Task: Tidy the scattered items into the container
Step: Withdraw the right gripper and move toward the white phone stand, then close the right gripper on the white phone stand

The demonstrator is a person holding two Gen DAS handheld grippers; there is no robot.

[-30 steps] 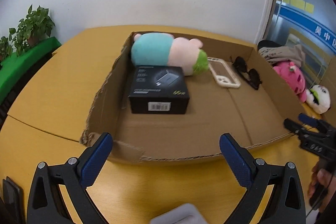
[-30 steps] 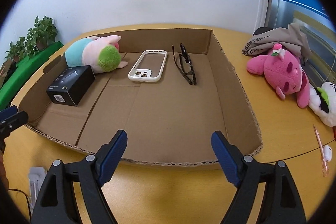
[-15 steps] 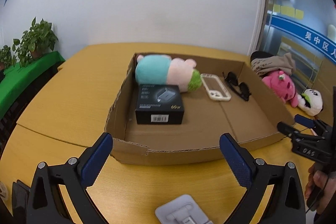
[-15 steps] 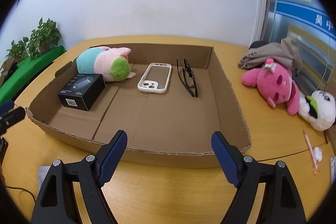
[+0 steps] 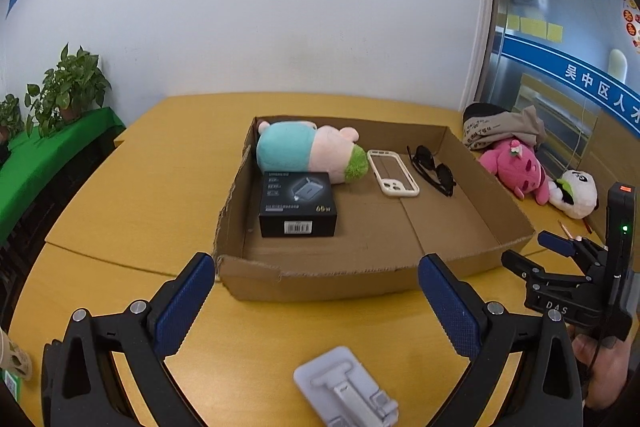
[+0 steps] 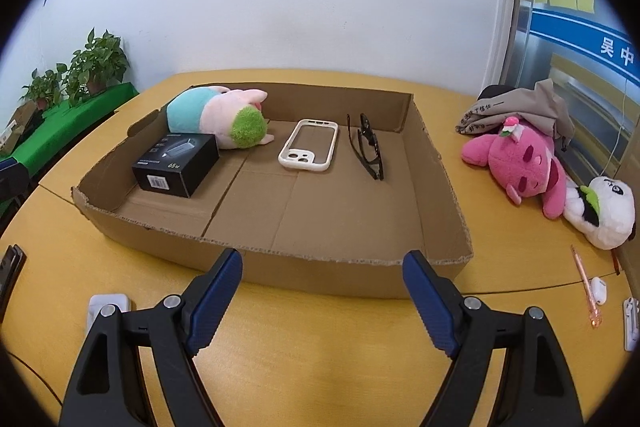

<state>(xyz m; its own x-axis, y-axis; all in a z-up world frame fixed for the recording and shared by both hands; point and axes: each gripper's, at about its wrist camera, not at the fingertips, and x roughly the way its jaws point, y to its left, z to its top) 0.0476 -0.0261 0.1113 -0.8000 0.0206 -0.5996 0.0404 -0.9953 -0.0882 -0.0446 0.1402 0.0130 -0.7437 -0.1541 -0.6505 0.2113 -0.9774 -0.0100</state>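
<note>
A shallow cardboard box (image 5: 320,281) (image 6: 352,277) sits on the yellow table. Inside lie a teal-and-pink plush (image 5: 304,151) (image 6: 216,115), a black charger box (image 5: 297,203) (image 6: 176,165), a white phone case (image 5: 393,172) (image 6: 308,145) and black sunglasses (image 5: 434,171) (image 6: 368,147). My left gripper (image 5: 320,303) is open and empty, in front of the box's near wall. My right gripper (image 6: 322,301) is open and empty, also in front of the near wall; it shows at the right of the left wrist view (image 5: 560,259).
A pink plush (image 6: 520,163) (image 5: 516,167), a panda plush (image 6: 600,207) (image 5: 576,193) and a grey cloth bag (image 6: 520,107) lie right of the box. A pink pen (image 6: 586,287) and small white items (image 6: 598,289) lie at the right. A white phone stand (image 5: 344,391) lies near me.
Both grippers have pulled back and risen away from the box; the box looks smaller and farther. The white phone stand has come into the left wrist view. Both stay open.
</note>
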